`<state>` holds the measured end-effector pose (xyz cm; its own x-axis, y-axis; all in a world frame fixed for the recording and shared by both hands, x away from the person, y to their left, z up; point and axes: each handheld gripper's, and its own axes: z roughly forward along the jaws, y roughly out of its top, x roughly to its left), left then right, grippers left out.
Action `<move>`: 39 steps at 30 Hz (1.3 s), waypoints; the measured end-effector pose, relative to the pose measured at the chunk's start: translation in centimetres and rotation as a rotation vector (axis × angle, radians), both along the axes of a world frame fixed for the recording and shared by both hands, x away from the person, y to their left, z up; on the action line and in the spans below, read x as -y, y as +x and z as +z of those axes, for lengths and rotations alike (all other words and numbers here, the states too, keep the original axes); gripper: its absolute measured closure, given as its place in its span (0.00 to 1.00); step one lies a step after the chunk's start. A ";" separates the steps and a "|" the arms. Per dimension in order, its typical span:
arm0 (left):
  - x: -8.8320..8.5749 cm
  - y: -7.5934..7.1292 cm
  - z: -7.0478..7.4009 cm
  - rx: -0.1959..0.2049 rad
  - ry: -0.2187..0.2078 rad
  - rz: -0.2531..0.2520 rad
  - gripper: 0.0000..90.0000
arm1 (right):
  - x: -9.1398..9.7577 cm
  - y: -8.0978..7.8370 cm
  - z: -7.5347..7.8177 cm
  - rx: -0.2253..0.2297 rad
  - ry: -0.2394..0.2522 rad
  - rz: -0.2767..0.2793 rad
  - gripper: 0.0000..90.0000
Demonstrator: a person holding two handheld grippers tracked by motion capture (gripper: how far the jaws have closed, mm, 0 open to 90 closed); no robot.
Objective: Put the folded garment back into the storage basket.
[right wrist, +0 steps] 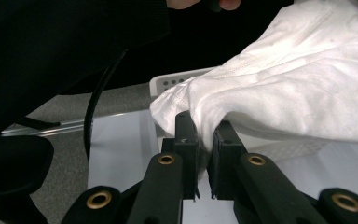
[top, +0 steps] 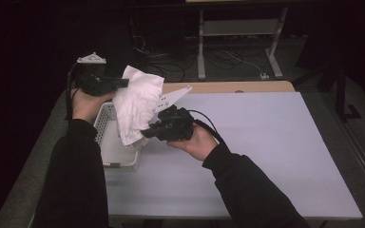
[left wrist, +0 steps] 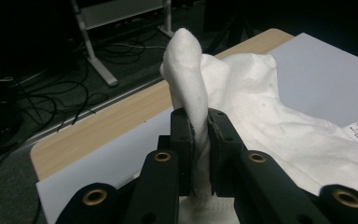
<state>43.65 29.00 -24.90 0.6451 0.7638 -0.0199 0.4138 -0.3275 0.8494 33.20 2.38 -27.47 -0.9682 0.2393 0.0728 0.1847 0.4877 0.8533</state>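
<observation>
A crumpled white cloth garment (top: 137,105) hangs in the air above a white perforated plastic basket (top: 105,124) that sits near the left edge of the pale grey tabletop (top: 266,152). The left gripper (top: 123,82), held high over the far end of the basket, has its fingers (left wrist: 182,140) clenched on a bunched fold of the garment, which stands up between them as a narrow ridge in the left gripper view. The right gripper (top: 147,133), lower and nearer the front edge of the tabletop, has its fingers (right wrist: 186,140) clamped on a hemmed lower edge of the same garment, with the basket rim just behind it in the right gripper view. The garment's long axis thus runs obliquely from the upper, far grip down to the lower, near grip, with loose cloth sagging between them and its lowest part hanging just above the basket. Both grippers lie at the garment's ends, so neither is the nearer; any spreading or laying-out would probably turn on drawing these two grips apart along that axis toward the open tabletop on the right.
</observation>
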 end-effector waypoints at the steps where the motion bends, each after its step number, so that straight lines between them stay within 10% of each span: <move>1: 0.0 0.0 0.0 0.000 0.000 0.000 0.90 | 0.0 0.0 0.0 0.000 0.000 0.000 0.91; 20: -5.7 -2.0 -0.9 0.020 0.020 0.093 0.90 | -5.8 0.1 -1.2 -0.012 -0.011 0.057 0.91; 39: -6.9 -1.5 -3.6 0.000 0.013 0.135 0.90 | -8.4 1.2 -4.5 -0.074 -0.015 0.060 0.91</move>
